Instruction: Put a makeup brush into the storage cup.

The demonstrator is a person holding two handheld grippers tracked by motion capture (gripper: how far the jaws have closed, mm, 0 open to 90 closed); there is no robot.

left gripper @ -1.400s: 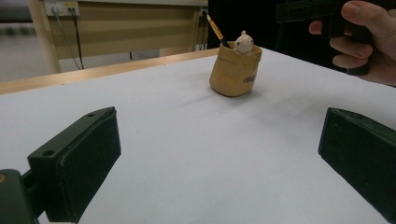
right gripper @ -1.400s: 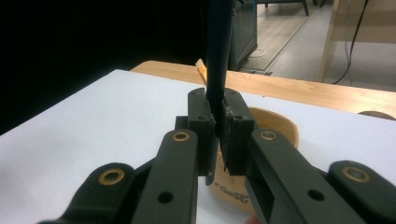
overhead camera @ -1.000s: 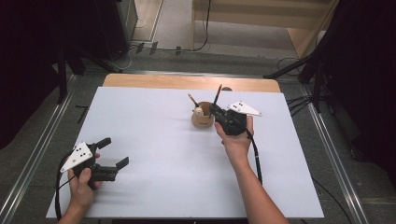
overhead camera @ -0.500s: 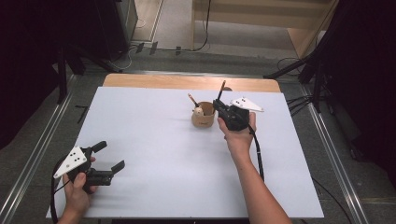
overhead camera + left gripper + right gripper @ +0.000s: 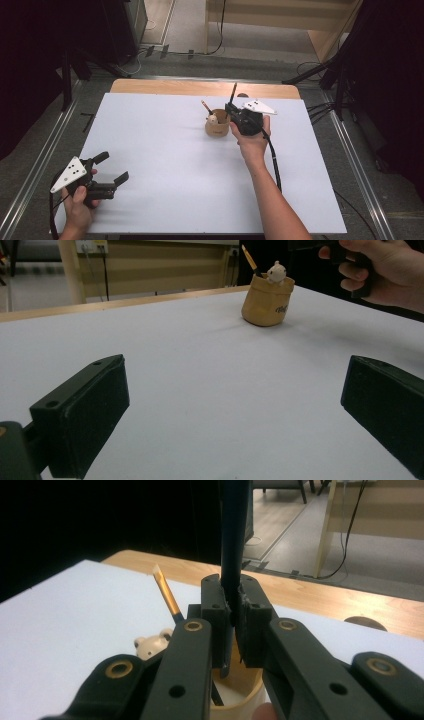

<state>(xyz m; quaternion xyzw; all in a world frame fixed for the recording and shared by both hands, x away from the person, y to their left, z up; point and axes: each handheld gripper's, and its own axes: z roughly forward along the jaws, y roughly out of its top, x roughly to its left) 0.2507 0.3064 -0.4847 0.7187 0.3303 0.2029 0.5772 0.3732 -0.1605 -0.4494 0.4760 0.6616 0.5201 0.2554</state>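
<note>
Two claws show. Right claw [image 5: 234,617], upper centre of the high view, pinches a dark pen [image 5: 234,540] upright over the tan pen cup [image 5: 217,128]. Left claw [image 5: 114,168] gapes empty at lower left above the tabletop [image 5: 165,165]

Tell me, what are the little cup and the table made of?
The tan cup looks like soft fabric or kraft paper, matte, since its rolled rim sags and its sides bulge; I can't tell which. The table has a smooth, matte white top, perhaps laminate or a sheet, with a pale wood-look strip at its far edge.
</note>
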